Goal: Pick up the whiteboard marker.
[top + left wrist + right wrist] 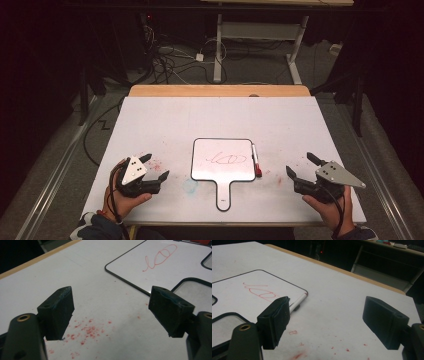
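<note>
I see whiteboard (222,159) flat at table (165,115) centre, between my two grippers, apart from both. Left gripper (154,168) hovers left of board, jaws wide apart, nothing between; red specks (87,331) on table beneath. Right gripper (301,165) sits right of board, jaws apart, empty. Marker (255,161) lies along board's right edge, touching it, red cap toward me. Board: white, thin black rim, handle (223,195) pointing toward me, red scribble (227,159) mid-face.
</note>
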